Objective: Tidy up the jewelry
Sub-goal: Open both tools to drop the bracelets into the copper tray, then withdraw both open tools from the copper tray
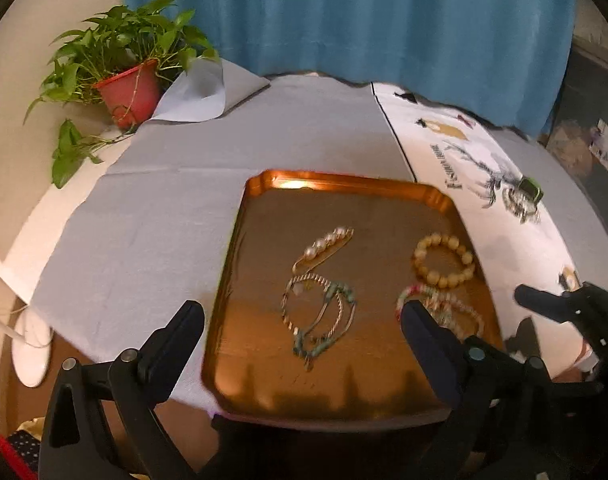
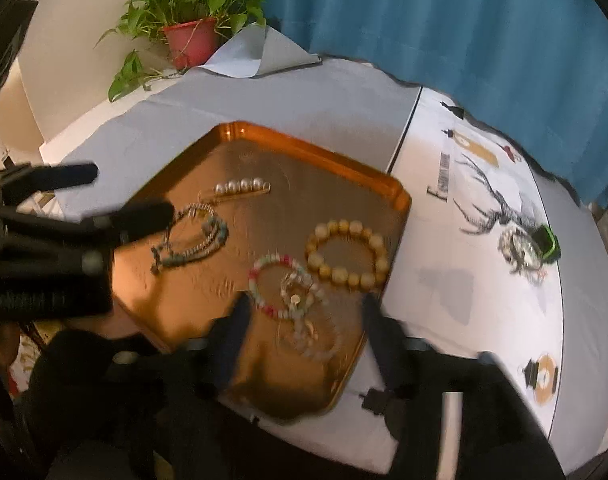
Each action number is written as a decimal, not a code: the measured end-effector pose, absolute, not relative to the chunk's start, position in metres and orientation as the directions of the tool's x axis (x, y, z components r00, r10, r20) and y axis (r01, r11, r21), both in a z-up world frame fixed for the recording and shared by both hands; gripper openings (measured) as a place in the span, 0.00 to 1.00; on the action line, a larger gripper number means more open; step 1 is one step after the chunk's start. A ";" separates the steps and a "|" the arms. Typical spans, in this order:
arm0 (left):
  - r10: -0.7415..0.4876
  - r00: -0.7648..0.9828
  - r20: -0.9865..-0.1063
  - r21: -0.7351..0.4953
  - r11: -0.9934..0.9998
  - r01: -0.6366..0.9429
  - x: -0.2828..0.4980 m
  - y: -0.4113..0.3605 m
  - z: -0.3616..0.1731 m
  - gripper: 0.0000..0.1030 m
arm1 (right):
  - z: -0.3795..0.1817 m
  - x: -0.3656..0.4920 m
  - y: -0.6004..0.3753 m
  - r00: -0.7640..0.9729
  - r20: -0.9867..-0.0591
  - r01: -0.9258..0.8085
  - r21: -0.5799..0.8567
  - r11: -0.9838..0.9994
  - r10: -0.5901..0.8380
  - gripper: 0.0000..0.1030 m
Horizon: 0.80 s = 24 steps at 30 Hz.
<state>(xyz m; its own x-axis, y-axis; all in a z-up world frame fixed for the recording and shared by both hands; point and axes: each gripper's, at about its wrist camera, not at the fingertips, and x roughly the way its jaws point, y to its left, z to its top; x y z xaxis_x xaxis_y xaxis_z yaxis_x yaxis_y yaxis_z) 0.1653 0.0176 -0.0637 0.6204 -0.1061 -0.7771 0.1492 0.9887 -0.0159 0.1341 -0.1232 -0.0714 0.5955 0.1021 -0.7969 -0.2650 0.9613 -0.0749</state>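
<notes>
1. Black plastic fingers of the left hand-held gripper (image 1: 301, 328) stand spread wide and hold nothing, hovering over the near edge of a copper-coloured tray (image 1: 259, 384); one finger sits left of the tray over the grey cloth, the other over the tray's right side.
2. The right hand-held gripper (image 2: 301, 316) is likewise released and empty, its blurred fingers straddling a pastel bead bracelet (image 2: 263, 268) and a tangle of pale beads near the tray's front right corner.
3. In the tray's middle lies a turquoise-and-chain necklace (image 1: 322, 320), loosely coiled.
4. Just beyond the pastel bracelet rests an amber bead bracelet (image 1: 444, 258), near the tray's right rim.
5. Past the necklace lies a pearl hair clip (image 1: 328, 242), tilted.
6. Right of the tray, on a deer-print paper on the bench (image 1: 143, 216), sits more jewelry beside a green-edged black item (image 2: 546, 242); too small to tell apart.
7. A potted plant (image 1: 123, 80) stands at the far left corner before a blue curtain (image 1: 344, 16).
</notes>
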 end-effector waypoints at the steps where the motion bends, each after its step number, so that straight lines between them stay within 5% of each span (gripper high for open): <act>1: -0.098 0.609 -0.787 -0.008 0.989 0.149 0.161 0.018 -0.065 0.95 | -0.073 0.127 -0.125 0.591 -0.802 -0.260 -0.081 0.962 0.092 0.62; 24: -0.105 0.665 -0.739 0.059 0.974 0.220 -0.012 -0.015 -0.024 0.95 | -0.018 -0.044 -0.154 0.677 -0.735 -0.148 -0.098 0.984 0.029 0.64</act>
<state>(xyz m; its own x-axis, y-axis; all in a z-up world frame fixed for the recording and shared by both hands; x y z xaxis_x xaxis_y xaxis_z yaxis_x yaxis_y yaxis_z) -0.0125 -0.0145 -0.0240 0.6655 -0.1053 -0.7390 0.2200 0.9737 0.0594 -0.0437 -0.1539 -0.0175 0.6775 0.0292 -0.7350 -0.1485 0.9841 -0.0978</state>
